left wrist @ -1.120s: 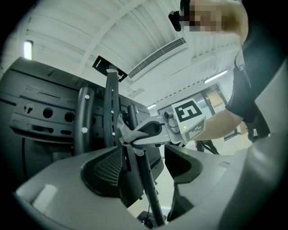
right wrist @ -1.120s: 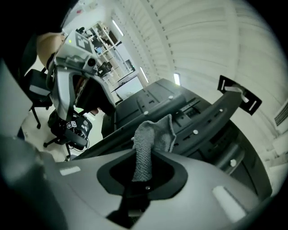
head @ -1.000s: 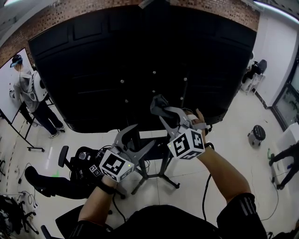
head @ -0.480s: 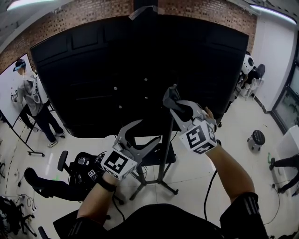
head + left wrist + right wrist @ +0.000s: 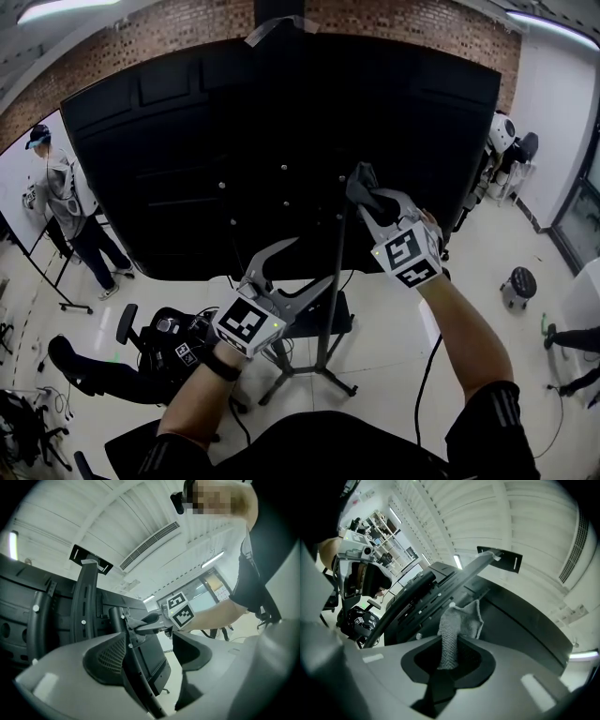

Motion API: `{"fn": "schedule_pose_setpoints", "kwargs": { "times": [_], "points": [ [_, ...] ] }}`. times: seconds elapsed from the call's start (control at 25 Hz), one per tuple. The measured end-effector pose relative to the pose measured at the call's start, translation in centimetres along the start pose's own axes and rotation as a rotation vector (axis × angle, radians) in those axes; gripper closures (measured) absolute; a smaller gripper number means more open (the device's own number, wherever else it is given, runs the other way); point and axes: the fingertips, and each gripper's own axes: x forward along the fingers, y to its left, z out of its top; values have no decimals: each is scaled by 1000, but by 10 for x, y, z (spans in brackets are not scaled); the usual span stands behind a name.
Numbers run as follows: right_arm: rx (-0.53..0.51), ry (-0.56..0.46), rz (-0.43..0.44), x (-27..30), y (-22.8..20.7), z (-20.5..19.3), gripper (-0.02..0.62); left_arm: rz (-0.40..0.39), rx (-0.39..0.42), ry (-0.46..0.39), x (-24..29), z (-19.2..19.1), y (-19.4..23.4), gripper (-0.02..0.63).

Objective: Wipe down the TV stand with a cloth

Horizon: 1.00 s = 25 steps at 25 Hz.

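Observation:
The TV stand's black upright pole (image 5: 331,281) rises behind the big black TV back panel (image 5: 234,141). My right gripper (image 5: 367,195) is shut on a grey cloth (image 5: 360,181), which it holds against the top of the pole. In the right gripper view the cloth (image 5: 457,620) sticks up out of the shut jaws (image 5: 449,660) toward the panel. My left gripper (image 5: 302,267) is open lower down. Its fingers straddle the pole (image 5: 138,677) in the left gripper view, where the cloth (image 5: 129,620) shows above.
The stand's splayed legs (image 5: 309,380) rest on the white floor. An office chair (image 5: 159,337) lies at lower left. A person (image 5: 66,202) stands by a whiteboard at the far left. A small stool (image 5: 518,281) sits at the right, and a cable (image 5: 422,375) hangs under my right arm.
My right gripper has carried the cloth up and to the right along the pole. My left gripper has shifted slightly right, closer to the pole.

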Motion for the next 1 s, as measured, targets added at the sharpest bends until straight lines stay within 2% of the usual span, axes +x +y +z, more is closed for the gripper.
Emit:
{"fn": "schedule_pose_setpoints", "kwargs": {
  "times": [0.16, 0.44, 1.0],
  "points": [
    [12, 8, -4, 13, -10, -12, 528, 2, -22, 24, 15, -13, -3, 268],
    [18, 21, 13, 23, -19, -27, 529, 3, -16, 13, 37, -18, -11, 267],
    [49, 76, -66, -11, -72, -91, 531, -37, -40, 19, 84, -29, -36, 267]
  ]
}}
